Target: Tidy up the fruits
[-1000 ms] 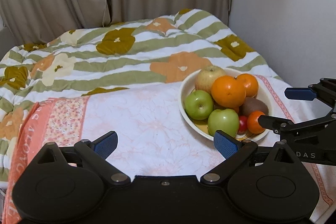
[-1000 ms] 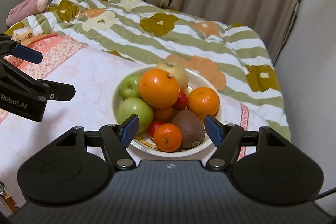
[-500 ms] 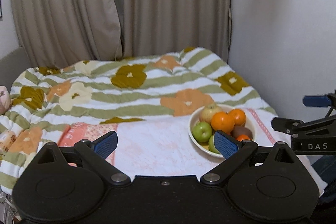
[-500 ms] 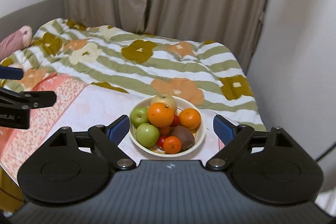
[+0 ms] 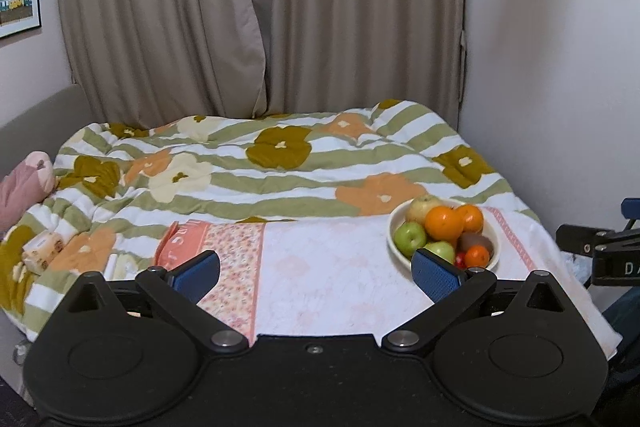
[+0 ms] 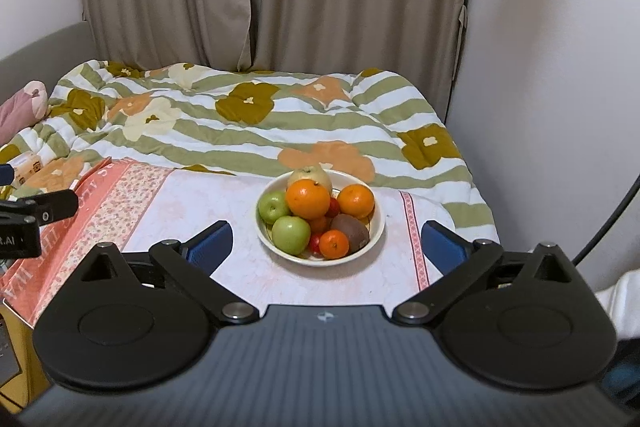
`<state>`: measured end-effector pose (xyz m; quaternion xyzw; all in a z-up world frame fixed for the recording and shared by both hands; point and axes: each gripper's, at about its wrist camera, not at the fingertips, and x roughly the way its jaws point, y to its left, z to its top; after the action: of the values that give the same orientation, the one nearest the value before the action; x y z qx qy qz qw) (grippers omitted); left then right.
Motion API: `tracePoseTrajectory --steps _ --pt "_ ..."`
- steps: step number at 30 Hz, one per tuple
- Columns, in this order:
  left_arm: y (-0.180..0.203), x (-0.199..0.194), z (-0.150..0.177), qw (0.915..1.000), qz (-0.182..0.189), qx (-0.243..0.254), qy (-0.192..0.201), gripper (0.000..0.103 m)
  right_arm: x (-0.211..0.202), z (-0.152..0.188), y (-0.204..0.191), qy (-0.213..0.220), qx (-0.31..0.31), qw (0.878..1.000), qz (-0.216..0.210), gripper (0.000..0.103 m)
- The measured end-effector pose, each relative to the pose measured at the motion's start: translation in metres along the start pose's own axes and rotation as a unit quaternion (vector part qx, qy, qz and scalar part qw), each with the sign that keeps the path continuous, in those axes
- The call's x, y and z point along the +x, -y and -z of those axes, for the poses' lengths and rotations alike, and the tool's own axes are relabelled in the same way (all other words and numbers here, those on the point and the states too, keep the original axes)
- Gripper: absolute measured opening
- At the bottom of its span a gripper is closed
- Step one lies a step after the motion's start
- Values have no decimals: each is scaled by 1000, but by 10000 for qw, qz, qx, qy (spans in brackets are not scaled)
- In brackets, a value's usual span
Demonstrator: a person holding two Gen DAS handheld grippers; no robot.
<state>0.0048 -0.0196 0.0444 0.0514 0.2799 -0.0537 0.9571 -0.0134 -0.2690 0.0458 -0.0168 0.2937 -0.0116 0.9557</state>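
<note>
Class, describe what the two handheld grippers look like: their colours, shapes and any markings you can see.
Both are black. The left gripper and right gripper each have two rounded, fan-shaped plates with circular discs, silver pivot bolts and angled linkage bars ending in blue textured fingers. The right one's body is ribbed dark grey with a small emblem. Partial white lettering shows on each gripper's side. A black cable curves nearby.

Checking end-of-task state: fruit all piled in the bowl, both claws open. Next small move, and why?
Probably none beyond easing both claws clear. Every fruit sits in the bowl; none lies on the pink cloth. The right claw and left claw are open, holding nothing, well short of the bowl.
</note>
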Motion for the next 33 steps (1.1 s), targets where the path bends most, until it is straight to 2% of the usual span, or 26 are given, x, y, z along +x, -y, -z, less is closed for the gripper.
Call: tracePoseTrajectory --steps 33 --pt "-14 -7 13 9999 -59 -110 -66 103 -6 10 -4 -145 261 9995 50 103"
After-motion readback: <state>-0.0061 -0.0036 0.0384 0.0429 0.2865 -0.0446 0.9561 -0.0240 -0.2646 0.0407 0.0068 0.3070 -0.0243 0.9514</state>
